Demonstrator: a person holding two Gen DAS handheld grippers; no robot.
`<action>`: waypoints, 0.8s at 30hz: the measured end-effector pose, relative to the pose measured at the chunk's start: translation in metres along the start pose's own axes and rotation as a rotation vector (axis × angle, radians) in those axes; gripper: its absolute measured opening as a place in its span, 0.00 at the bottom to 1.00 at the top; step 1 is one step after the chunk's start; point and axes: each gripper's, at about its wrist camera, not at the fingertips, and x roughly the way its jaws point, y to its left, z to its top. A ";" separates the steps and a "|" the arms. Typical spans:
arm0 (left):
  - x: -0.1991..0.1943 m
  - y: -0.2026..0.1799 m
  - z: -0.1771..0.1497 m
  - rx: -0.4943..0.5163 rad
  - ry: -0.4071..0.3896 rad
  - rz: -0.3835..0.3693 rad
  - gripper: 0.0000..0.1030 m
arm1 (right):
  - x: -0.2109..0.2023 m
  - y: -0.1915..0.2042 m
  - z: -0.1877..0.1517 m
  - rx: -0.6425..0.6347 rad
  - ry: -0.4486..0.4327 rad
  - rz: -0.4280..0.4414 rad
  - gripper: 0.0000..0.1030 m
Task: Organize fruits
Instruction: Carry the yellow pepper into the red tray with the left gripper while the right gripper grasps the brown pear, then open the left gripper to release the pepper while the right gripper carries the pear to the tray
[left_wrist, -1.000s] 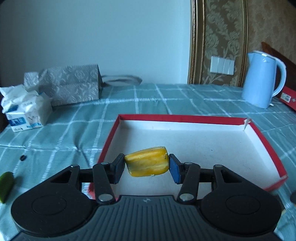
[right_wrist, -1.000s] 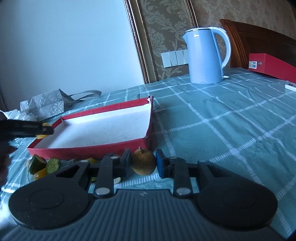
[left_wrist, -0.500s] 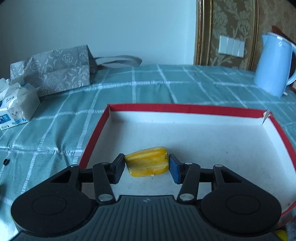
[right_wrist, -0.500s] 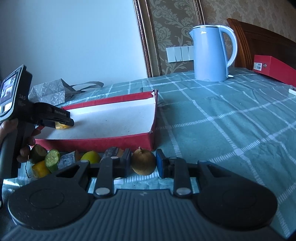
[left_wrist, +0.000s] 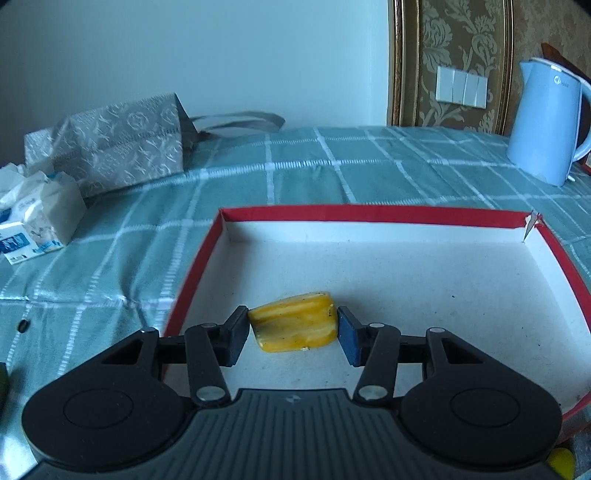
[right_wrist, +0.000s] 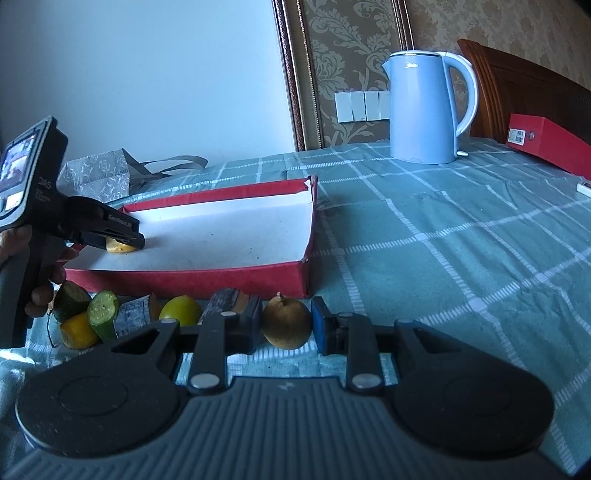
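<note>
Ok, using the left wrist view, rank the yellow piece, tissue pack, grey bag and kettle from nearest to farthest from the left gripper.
1. Yellow piece: between the left gripper's fingers, inside the red tray.
2. Tissue pack: far left on the cloth.
3. Grey bag: behind the tissues, left.
4. Kettle: far right. Bag and kettle are too close to call.

The left tool (left_wrist: 292, 334) grips a yellow fruit piece (left_wrist: 293, 326) inside the red tray (left_wrist: 192, 273) — near its left wall; blue kettle (left_wrist: 546, 122) stands beyond its far-right corner.
</note>
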 end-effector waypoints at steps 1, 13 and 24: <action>-0.004 0.001 -0.001 0.000 -0.018 0.003 0.49 | 0.000 0.000 0.000 0.000 0.000 -0.001 0.26; -0.052 0.024 -0.017 -0.065 -0.149 0.021 0.57 | 0.000 0.004 -0.001 -0.021 0.003 -0.007 0.26; -0.114 0.048 -0.086 -0.146 -0.283 0.034 0.57 | 0.001 0.005 0.000 -0.034 0.010 -0.003 0.26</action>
